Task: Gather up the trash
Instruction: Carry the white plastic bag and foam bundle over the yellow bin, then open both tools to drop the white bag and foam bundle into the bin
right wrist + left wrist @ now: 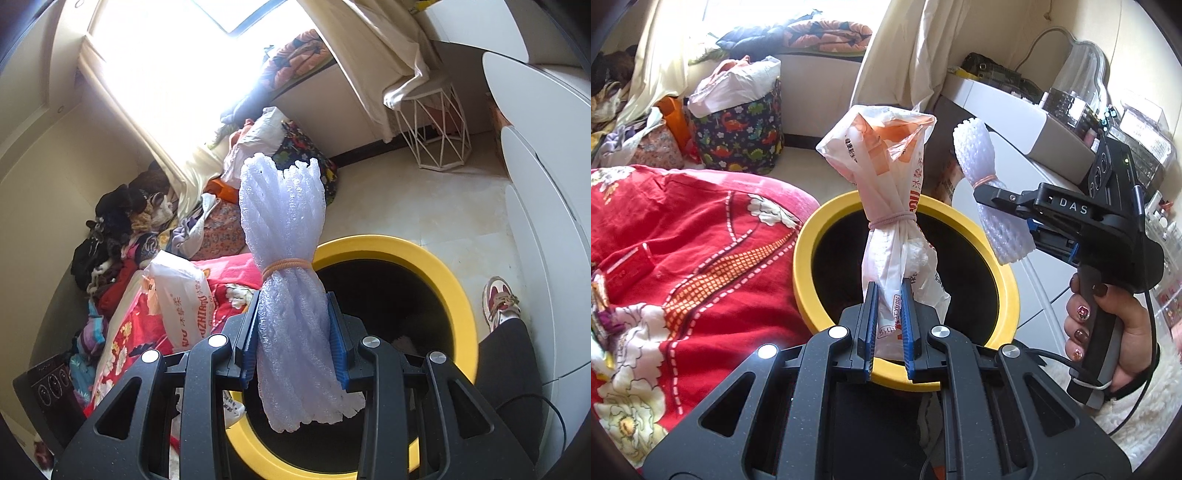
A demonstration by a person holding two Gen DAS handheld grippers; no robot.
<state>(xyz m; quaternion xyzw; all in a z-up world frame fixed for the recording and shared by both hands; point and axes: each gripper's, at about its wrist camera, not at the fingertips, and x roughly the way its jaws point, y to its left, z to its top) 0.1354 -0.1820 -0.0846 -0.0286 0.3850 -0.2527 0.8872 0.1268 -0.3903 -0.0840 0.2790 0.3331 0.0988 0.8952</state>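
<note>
My left gripper is shut on a white and orange plastic bag tied with a hair band, held upright above the round bin with the yellow rim. My right gripper is shut on a bundle of white foam netting bound with an orange band, over the same yellow-rimmed bin. In the left wrist view the right gripper with the foam bundle hangs over the bin's right side, a hand on its handle. The plastic bag shows at the left of the right wrist view.
A bed with a red flowered quilt lies left of the bin. A dinosaur-print basket with bags stands by the window. White rounded furniture and a wire stool stand on the right. A person's shoe is beside the bin.
</note>
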